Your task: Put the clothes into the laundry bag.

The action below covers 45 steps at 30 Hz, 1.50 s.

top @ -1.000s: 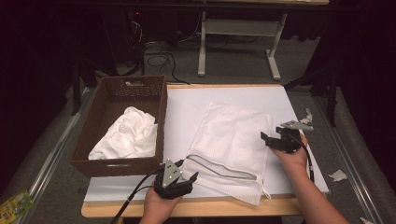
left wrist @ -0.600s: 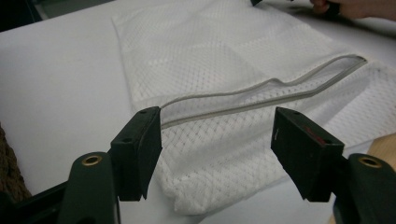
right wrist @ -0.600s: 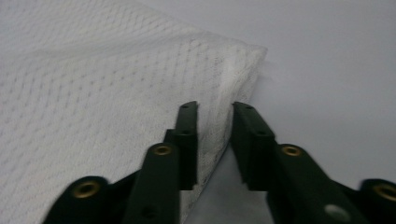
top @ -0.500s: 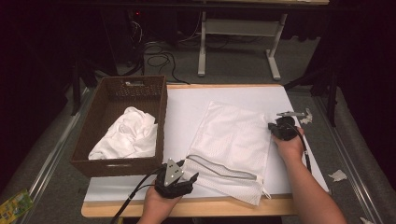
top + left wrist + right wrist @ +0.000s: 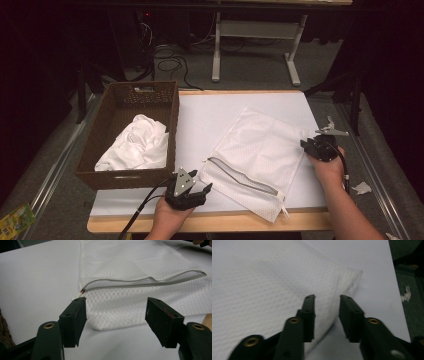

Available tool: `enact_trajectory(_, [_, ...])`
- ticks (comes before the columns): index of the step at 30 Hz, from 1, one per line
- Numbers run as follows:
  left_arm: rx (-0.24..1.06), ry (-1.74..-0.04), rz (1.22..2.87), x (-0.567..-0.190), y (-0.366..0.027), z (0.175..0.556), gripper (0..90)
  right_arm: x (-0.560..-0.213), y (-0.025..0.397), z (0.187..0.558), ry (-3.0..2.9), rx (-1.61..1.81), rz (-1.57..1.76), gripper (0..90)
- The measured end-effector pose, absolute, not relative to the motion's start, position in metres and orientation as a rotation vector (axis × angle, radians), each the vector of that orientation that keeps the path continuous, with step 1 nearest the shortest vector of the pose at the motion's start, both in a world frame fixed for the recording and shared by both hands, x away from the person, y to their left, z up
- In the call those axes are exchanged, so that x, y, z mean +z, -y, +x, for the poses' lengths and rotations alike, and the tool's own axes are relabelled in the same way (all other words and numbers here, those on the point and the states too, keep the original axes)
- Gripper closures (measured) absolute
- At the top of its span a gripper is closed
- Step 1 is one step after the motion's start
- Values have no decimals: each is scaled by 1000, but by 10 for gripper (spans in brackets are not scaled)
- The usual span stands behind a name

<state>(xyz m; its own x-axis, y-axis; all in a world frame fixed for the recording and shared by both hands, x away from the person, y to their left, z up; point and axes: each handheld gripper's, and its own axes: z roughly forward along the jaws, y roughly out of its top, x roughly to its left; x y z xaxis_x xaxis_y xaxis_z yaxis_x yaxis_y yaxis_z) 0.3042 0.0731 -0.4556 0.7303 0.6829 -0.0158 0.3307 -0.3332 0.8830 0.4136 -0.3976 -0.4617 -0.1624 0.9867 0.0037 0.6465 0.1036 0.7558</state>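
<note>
Mesh laundry bag (image 5: 257,155) lies flat on the table (image 5: 210,112), zipper (image 5: 140,283) part open — light, limp, likely slippery. Left gripper (image 5: 116,318) gapes wide at the zipper-end corner; right gripper (image 5: 327,315) narrowly parted over the side edge (best pinch hems).

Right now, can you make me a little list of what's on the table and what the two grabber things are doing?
table: white top, wooden front edge
basket: brown woven basket at the left of the table
cloth: white cloth crumpled inside the basket
bag: white mesh bag lying flat, its grey zipper partly open
left gripper: jaws wide open, just in front of the bag's zipper-end corner, holding nothing
right gripper: jaws open, at the bag's right edge, holding nothing
</note>
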Motion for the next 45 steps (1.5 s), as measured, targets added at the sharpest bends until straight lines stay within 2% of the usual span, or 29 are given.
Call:
enact_trajectory(1, [442,-774,1939,-455,-74,305,331,-451,388,402,-1865,930,1540,482])
enact_trajectory(3, [424,-770,1943,-456,-74,306,321,-447,384,397,-1864,961,1525,453])
enact_trajectory(4, [421,-768,1945,-456,-74,307,301,-437,371,380,-1860,1039,1479,387])
enact_trajectory(6, [423,-772,1945,-456,-75,308,292,-435,368,374,-1865,1058,1452,369])
enact_trajectory(7, [423,-775,1940,-456,-75,309,275,-428,358,358,-1870,1124,1412,342])
enact_trajectory(10, [425,-783,1929,-456,-76,310,264,-424,348,341,-1882,1164,1377,264])
enact_trajectory(12, [420,-776,1929,-455,-76,308,255,-422,337,327,-1901,1193,1337,246])
enact_trajectory(18, [397,-761,1931,-458,-73,309,245,-427,306,298,-1991,1307,1285,316])
enact_trajectory(20, [400,-763,1925,-459,-71,309,240,-432,292,295,-2060,1276,1206,376])
enact_trajectory(28, [409,-750,1926,-458,-67,305,240,-452,281,301,-2198,1180,1208,400])
enact_trajectory(32, [419,-742,1922,-457,-67,305,238,-461,271,303,-2314,1076,1159,455])
enact_trajectory(39, [418,-727,1919,-455,-69,301,239,-470,265,305,-2366,937,1138,458])
enact_trajectory(45, [416,-730,1918,-454,-68,302,239,-472,265,315,-2332,901,1162,552])
